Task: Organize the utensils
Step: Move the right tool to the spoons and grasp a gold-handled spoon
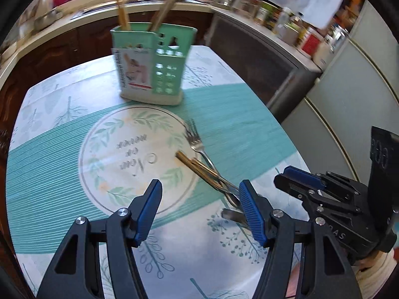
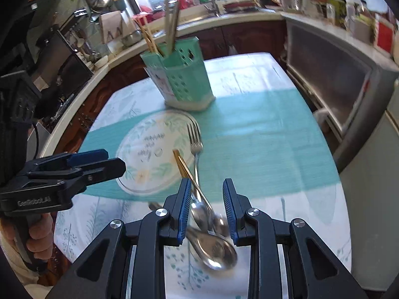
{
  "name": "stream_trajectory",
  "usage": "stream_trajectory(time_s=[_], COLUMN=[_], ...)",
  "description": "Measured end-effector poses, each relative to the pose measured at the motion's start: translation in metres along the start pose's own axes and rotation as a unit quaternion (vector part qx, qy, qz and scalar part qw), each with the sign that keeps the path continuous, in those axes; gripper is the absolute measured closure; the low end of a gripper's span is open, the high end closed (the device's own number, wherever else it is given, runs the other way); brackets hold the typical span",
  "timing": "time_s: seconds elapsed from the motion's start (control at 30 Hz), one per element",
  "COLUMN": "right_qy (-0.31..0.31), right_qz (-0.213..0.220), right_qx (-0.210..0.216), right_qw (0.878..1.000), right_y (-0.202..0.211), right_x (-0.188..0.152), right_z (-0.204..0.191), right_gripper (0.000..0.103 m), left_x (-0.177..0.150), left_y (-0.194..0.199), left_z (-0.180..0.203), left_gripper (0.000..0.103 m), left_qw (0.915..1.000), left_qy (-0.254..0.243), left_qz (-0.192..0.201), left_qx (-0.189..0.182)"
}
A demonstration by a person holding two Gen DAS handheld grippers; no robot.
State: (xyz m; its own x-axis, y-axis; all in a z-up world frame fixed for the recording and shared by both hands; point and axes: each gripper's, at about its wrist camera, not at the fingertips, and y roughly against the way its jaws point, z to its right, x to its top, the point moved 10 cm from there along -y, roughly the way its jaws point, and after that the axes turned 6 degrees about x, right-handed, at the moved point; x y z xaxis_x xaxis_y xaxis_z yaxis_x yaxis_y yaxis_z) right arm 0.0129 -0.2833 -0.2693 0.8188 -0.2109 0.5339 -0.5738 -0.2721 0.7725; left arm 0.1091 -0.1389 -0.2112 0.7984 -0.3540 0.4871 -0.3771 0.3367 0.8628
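L gripper jaws spread, ribbed blue pads empty, just left of utensil pile. R gripper jaws apart over shiny steel spoons, not pinching. Fork & gold chopsticks beyond; perforated green plastic holder behind.

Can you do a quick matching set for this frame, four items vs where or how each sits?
Items:
1. green utensil holder
2. fork
3. big spoon
4. left tool

States:
A. lying flat, tines towards the holder
B. open, nothing between its fingers
C. standing upright at the far end of the tablecloth, chopsticks inside
D. lying on the cloth nearest the right tool

Pairs: 1-C, 2-A, 3-D, 4-B
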Motion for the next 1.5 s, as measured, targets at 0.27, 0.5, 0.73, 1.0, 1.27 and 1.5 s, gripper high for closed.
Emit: stream_trajectory(time_s=[0.27,0.5,0.73,1.0,1.27,1.5], right_qy=[-0.038,-0.036,-0.03,-0.036,-0.032,-0.009], right_qz=[-0.041,-0.05,-0.047,-0.048,-0.05,-0.037], right_qx=[-0.013,-0.015,-0.012,0.002,0.007,0.02], right_qw=[0.998,0.998,0.998,0.998,0.998,0.999], right_y=[0.005,0.004,-0.008,-0.012,-0.014,-0.011], right_x=[-0.069,-0.086,-0.083,-0.065,-0.062,-0.047], right_z=[0.036,0.04,0.022,0.009,0.009,-0.006], right_gripper=[0.077,0.077,0.08,0.081,0.08,0.08], left_x=[-0.029,-0.047,-0.051,-0.051,-0.041,-0.023], left_y=[-0.028,-0.046,-0.067,-0.069,-0.04,-0.014], left_z=[0.017,0.033,0.042,0.045,0.046,0.028], left_gripper=[0.041,0.041,0.071,0.095,0.101,0.101], left_qw=[0.9992,0.998,0.996,0.9934,0.9965,0.9961], left_qy=[0.0,0.013,0.037,0.051,0.013,0.017], left_qz=[-0.031,-0.028,-0.027,-0.014,0.041,0.076], left_qx=[-0.025,-0.056,-0.077,-0.102,-0.071,-0.041])
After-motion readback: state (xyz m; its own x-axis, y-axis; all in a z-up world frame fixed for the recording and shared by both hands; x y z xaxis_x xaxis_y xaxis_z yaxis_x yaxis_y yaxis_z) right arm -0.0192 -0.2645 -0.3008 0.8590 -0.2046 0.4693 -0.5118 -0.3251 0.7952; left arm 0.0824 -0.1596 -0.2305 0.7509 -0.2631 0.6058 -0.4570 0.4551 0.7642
